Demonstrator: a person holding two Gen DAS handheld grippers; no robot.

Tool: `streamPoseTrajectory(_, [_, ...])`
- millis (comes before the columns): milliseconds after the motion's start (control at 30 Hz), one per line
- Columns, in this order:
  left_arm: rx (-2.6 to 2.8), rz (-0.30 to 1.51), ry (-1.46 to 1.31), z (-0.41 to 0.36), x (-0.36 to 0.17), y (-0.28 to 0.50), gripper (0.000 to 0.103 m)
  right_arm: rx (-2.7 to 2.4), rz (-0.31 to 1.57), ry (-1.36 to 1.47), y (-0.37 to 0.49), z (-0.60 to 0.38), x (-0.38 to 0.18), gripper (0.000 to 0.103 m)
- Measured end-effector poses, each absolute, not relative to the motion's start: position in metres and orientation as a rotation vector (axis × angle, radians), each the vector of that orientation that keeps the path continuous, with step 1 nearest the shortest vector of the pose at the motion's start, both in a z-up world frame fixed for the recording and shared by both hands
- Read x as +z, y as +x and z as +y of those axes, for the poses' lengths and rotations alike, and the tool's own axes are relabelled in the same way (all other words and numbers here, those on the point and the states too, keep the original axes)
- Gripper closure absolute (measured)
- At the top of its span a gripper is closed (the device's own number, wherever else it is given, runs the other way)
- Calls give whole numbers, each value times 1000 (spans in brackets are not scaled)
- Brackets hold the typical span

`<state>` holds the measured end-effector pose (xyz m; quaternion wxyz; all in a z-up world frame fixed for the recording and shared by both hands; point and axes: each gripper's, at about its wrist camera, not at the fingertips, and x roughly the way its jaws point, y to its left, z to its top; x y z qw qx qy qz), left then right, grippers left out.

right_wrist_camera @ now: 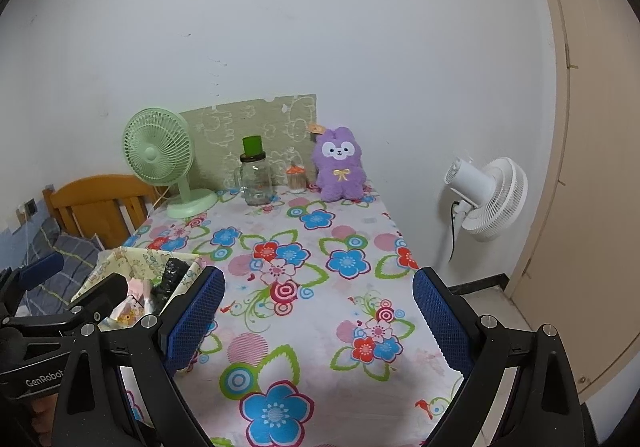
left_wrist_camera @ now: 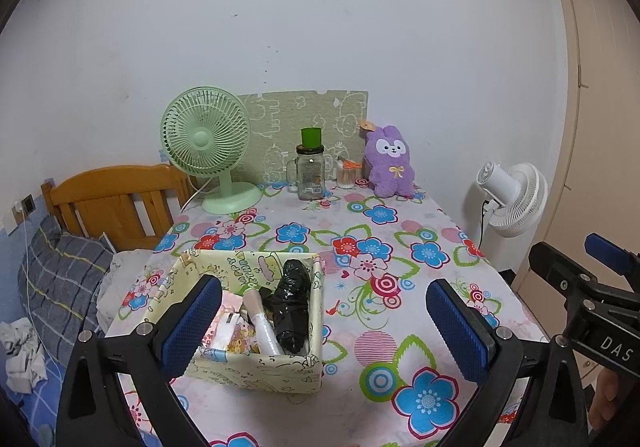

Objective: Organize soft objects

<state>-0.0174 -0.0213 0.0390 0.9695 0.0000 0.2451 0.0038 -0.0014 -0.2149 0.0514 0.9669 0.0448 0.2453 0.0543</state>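
Purple plush bunny [left_wrist_camera: 389, 163] — fluffy, upright — beside glass jar [left_wrist_camera: 310, 177].

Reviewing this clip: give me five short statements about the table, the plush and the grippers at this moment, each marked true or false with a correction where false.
1. The purple plush toy stands upright at the far end of the table, against the wall. True.
2. The right gripper is clamped on the plush. False: its jaws are wide open with nothing between them, well short of the plush.
3. The patterned box holds a black wrapped bundle. True.
4. The green desk fan stands right of the plush. False: it stands left of it, with the glass jar between them.
5. The left gripper is open. True.
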Motion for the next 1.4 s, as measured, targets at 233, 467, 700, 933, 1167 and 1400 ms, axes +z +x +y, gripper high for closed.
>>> streamPoseTrajectory(233, [7, 494, -2, -20, 40, -18, 0, 113, 498, 91, -1, -213, 51, 6])
streamPoseTrajectory(467, [10, 493, -4, -17, 40, -19, 0, 117, 501, 92, 0, -210, 49, 6])
streamPoseTrajectory(700, [18, 496, -12, -15, 40, -18, 0, 124, 507, 87, 3, -206, 48, 6])
streamPoseTrajectory(933, [24, 501, -18, -16, 38, -13, 0, 128, 513, 84, 4, -202, 46, 6])
streamPoseTrajectory(1167, [33, 502, -22, -14, 36, -11, 0, 133, 519, 84, 8, -200, 45, 6])
streamPoseTrajectory(1400, [38, 513, -27, -13, 33, -6, 0, 136, 529, 85, 12, -199, 43, 6])
